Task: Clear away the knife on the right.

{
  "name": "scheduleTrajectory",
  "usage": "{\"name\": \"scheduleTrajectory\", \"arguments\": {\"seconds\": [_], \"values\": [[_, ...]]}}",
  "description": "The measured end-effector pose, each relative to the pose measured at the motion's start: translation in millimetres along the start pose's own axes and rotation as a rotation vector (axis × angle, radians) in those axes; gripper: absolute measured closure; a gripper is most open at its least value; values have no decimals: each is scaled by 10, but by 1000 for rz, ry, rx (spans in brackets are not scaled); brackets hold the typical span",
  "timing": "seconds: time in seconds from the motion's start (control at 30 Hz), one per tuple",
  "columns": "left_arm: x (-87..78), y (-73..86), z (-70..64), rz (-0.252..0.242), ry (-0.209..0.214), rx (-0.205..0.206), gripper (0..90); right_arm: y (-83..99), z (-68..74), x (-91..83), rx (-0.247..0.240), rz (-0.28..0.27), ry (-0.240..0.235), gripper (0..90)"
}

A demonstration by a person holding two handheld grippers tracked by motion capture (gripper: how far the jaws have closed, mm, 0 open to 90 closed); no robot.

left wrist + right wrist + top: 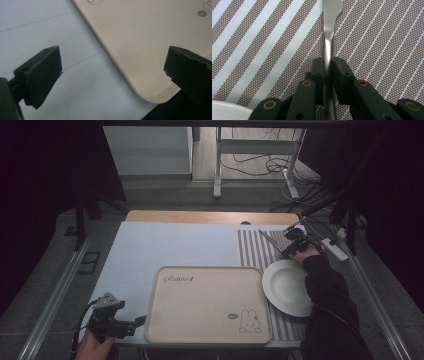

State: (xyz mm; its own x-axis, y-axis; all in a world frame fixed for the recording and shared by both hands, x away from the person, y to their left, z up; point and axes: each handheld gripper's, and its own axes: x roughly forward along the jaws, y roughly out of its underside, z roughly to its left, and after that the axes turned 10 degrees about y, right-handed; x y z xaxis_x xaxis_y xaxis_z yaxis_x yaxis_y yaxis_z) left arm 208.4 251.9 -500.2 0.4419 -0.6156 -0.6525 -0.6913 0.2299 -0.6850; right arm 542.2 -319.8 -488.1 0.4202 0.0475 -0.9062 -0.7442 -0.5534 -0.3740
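One metal utensil (pixel 328 37) is clamped in the right tool (pixel 327 72), beside one plate (pixel 287 287).

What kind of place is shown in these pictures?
Probably a lab or recording room with a table-setting mock-up: a metal frame surrounds the table, cables lie on the floor, and a tray, plate and striped placemat are laid out.

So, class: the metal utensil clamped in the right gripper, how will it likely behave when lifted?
The utensil looks like solid polished metal, so probably stiff. Its glossy handle may slip or pivot, since the right gripper pinches only a narrow neck. Its unheld end lies on the striped placemat, so it might droop.
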Motion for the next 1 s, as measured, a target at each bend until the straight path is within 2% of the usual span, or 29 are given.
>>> {"name": "scheduleTrajectory", "arguments": {"seconds": [0.13, 0.23, 0.33, 0.53, 0.77, 0.87, 1.0], "values": [[1, -1, 4, -1, 2, -5, 27, -9, -10, -3, -20, 5, -5, 804], [1, -2, 3, -1, 2, -5, 27, -15, -5, -9, -31, -9, 24, 804], [2, -2, 1, 0, 1, -3, 28, -21, -43, -45, -11, -33, 11, 805], [1, -2, 2, 0, 1, -3, 28, -31, -123, -126, 8, -54, 28, 806], [2, -2, 2, 0, 1, -5, 28, -12, -202, -224, 44, -97, 0, 806], [3, -3, 2, 0, 0, -6, 28, 9, -174, -284, 59, -130, -15, 805], [4, -4, -2, 3, 0, -1, 28, 18, -110, -325, 57, -140, -24, 806]]}}
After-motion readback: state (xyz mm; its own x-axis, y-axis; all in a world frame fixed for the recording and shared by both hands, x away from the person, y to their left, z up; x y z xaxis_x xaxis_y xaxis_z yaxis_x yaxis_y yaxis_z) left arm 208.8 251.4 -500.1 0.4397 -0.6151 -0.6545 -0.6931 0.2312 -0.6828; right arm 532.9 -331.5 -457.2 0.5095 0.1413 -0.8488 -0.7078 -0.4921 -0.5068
